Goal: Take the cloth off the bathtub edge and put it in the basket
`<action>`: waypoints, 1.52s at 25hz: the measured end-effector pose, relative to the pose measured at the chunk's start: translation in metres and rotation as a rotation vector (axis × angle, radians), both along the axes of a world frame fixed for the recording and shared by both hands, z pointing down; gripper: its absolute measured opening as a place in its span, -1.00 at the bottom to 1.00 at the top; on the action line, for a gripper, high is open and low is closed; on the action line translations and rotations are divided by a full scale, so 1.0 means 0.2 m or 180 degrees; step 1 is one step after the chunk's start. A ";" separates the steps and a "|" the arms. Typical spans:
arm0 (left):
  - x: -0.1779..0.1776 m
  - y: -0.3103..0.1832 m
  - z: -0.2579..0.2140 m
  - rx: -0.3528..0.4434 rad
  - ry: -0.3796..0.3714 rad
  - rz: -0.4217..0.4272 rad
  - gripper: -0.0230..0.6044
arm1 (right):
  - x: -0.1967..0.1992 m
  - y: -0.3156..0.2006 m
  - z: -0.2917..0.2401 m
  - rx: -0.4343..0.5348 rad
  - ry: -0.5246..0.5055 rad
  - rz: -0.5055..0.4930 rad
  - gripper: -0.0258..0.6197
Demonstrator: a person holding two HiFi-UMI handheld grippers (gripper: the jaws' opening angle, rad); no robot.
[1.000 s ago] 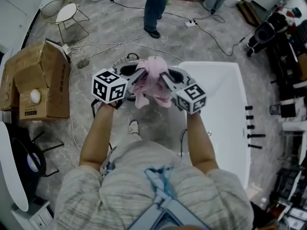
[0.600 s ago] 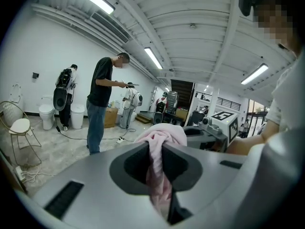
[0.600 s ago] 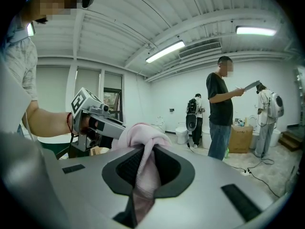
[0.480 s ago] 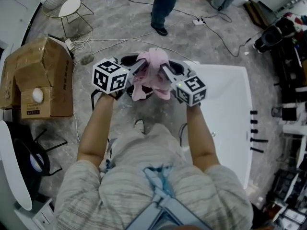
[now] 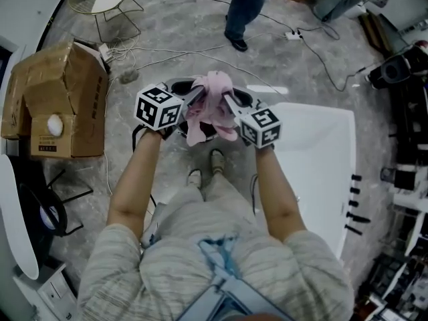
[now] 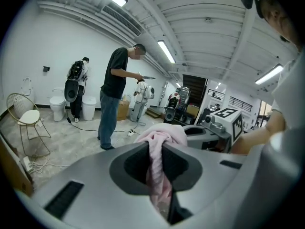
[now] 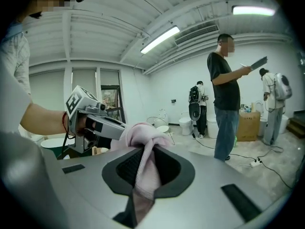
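Cardboard box (image 5: 57, 102): left edge of the head view, flaps open, with a pale round object (image 5: 55, 124) lying inside.
Wire chair (image 5: 107, 2): upper left corner, a thin metal frame with a white seat, standing on the grey marbled floor (image 5: 167, 45).
Left gripper (image 5: 195, 100): centre of the head view, left of the cloth, held out ahead of the person at the end of a bare forearm. Its marker cube (image 5: 159, 108) faces up. In the left gripper view the two jaws are pinched tight on a fold of pink fabric that fills the narrow gap between them.
Cloth (image 5: 212, 102): pink and bunched in the middle of the frame. It is carried in the air between the two claws, clear of the tub, and a loose end hangs below them. A dark shape shows under it, too hidden to name.
Right gripper (image 5: 227, 103): just right of the cloth, with its cube (image 5: 261, 127) turned up. In the right gripper view the jaws are clamped on another fold of the same fabric, which bulges above them and trails down behind.
Bystander (image 5: 247, 9): top centre, only jeans and dark shoes in view, with cables (image 5: 321, 59) running across the floor nearby.
Bathtub (image 5: 314, 172): right of centre, white, its near rim bare beside the person's right forearm.
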State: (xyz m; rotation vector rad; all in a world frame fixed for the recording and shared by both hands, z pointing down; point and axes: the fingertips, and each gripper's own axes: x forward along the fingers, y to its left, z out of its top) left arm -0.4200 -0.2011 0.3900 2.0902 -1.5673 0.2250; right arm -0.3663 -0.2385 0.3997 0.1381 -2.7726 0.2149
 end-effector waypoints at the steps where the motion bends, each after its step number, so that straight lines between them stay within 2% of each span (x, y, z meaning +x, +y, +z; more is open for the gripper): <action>1: -0.02 -0.01 0.03 -0.0027 0.0010 -0.0033 -0.78 | -0.02 -0.02 0.03 -0.0032 0.0013 -0.0005 -0.78; 10: -0.19 -0.13 0.29 -0.0234 0.0107 -0.0194 -0.78 | -0.20 -0.14 0.29 -0.0157 0.0214 -0.0116 -0.78; 17: -0.27 -0.18 0.40 -0.0344 0.0148 -0.0241 -0.78 | -0.28 -0.18 0.40 -0.0203 0.0367 -0.0144 -0.78; 21: -0.30 -0.26 0.32 -0.0214 0.0189 -0.0236 -0.78 | -0.34 -0.22 0.33 -0.0199 0.0276 -0.0196 -0.78; 30: -0.41 -0.40 0.00 0.0174 -0.0019 -0.0162 -0.78 | -0.46 -0.33 0.02 -0.0031 -0.0086 -0.0200 -0.78; 38: -0.37 -0.38 0.12 0.0038 0.0086 -0.0170 -0.78 | -0.44 -0.34 0.14 -0.0105 0.0082 -0.0257 -0.77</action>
